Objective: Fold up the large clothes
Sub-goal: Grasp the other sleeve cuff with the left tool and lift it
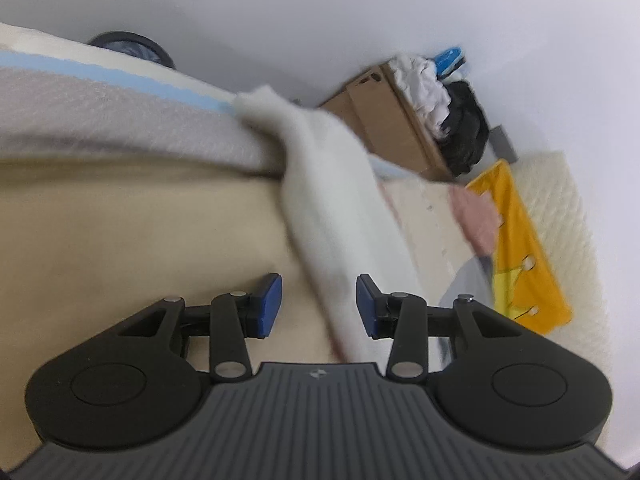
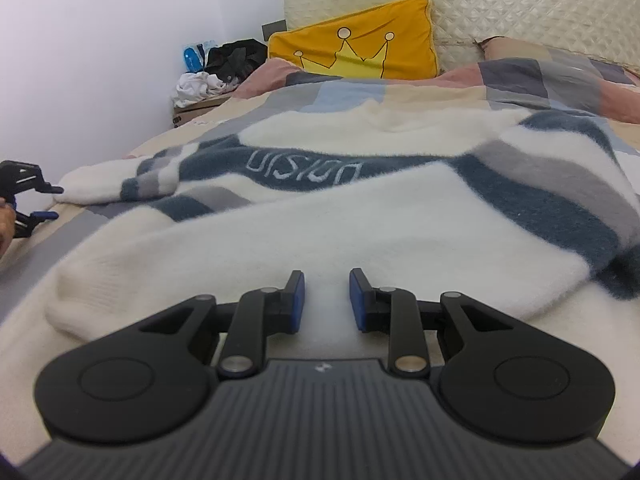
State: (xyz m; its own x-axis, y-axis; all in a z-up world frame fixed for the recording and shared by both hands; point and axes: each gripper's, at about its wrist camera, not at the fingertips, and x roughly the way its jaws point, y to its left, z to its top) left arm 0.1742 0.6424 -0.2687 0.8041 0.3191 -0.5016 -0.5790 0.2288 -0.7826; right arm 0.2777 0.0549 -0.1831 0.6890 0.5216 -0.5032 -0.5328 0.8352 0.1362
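Note:
A fluffy white sweater [image 2: 320, 216] with dark blue and grey stripes and lettering lies spread on the bed. My right gripper [image 2: 326, 300] is open, low over the sweater's white hem, with nothing between its pads. My left gripper [image 1: 319, 306] is open; the sweater's white sleeve [image 1: 328, 184] runs from the bed edge down between its fingers, not pinched. The left gripper also shows in the right wrist view [image 2: 28, 204] at the far left, next to the sleeve cuff.
A patchwork bedcover [image 2: 400, 92] lies under the sweater. A yellow crown pillow [image 2: 352, 48] leans on the quilted headboard [image 2: 500, 4]. A cardboard box [image 1: 392, 120] with white and black clothes stands by the wall beside the bed.

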